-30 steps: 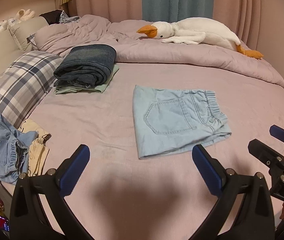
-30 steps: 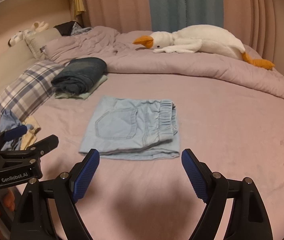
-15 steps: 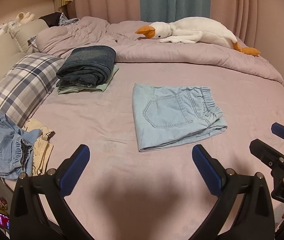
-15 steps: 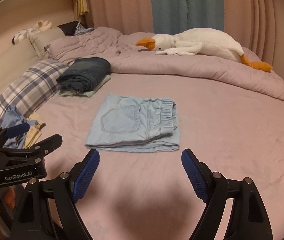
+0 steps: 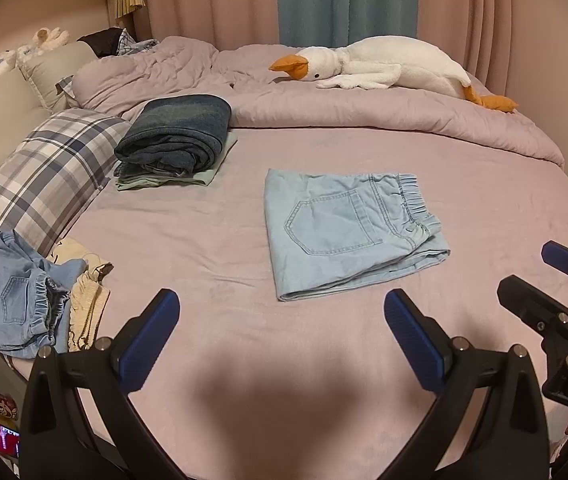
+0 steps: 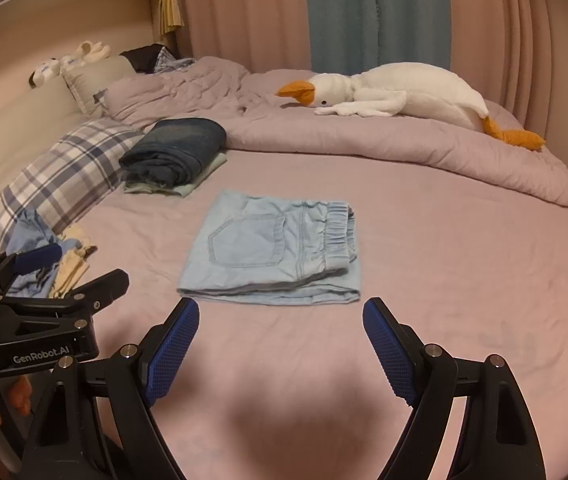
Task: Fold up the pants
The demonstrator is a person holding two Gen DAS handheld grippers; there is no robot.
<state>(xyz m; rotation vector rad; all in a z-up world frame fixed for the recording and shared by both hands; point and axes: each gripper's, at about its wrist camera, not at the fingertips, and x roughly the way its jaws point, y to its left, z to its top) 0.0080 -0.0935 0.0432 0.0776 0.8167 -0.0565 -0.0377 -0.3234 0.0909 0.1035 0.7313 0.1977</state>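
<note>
Right gripper (image 6: 280,344) just short of folded pants (image 6: 272,248)

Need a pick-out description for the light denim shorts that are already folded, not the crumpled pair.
On the mauve bed, look mid-sheet, nearer than the plush goose. The folded light-blue shorts lie flat, pocket up. Unlike the crumpled pair by the plaid pillow, they lie alone.

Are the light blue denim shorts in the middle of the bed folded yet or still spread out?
Folded. The light blue shorts lie as a compact rectangle, layered edges stacked along the near side, waistband doubled over at the right.
</note>
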